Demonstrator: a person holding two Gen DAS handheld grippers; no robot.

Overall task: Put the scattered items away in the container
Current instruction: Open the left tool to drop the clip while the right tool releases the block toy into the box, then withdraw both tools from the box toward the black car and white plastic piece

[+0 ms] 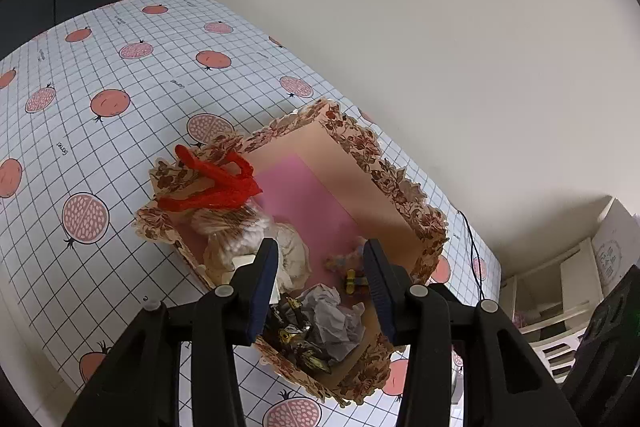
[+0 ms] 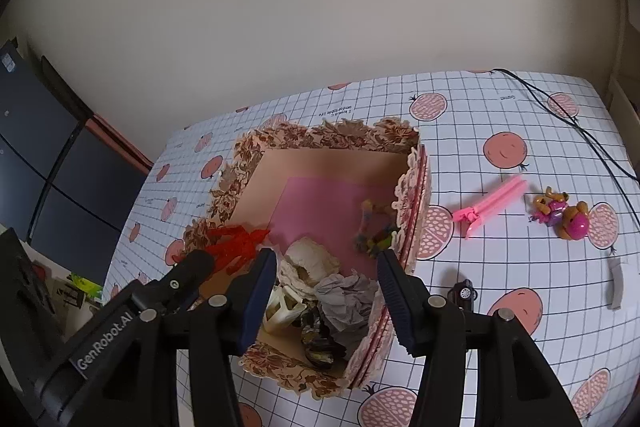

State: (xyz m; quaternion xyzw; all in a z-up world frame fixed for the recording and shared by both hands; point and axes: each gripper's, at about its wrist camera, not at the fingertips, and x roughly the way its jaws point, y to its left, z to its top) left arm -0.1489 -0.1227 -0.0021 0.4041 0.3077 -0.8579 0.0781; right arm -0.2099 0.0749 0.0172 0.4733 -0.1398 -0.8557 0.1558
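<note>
We hold both grippers above the near end of the floral box (image 2: 332, 137), which stands on the gridded tablecloth (image 2: 500, 107) close to the table's far edge by the wall. The left gripper (image 1: 320, 287) has its fingers spread with nothing between them, and the right gripper (image 2: 328, 291) is likewise spread and empty.

Outside the box, towards the table's right edge, we see a pink clip (image 2: 490, 207) lying beside two small pink and orange toy figures (image 2: 562, 217). A dark toy car (image 2: 463, 293) sits just beside the box's right wall, partly hidden by our right finger. A grey curved strip (image 2: 616, 283) lies near the right edge, and a black cable (image 2: 560, 111) runs across the far right corner.

Inside the box, a red fuzzy cord (image 1: 212, 183) drapes over the left wall. Next to it lie a pale bundle (image 1: 240, 235), crumpled grey paper (image 2: 346, 301), a dark shiny wrapper (image 2: 320, 347), a cream plastic piece (image 2: 282, 309), and what may be a small multicoloured toy (image 2: 374, 231) against the right wall. The far half of the pink floor (image 2: 320, 203) lies bare.
</note>
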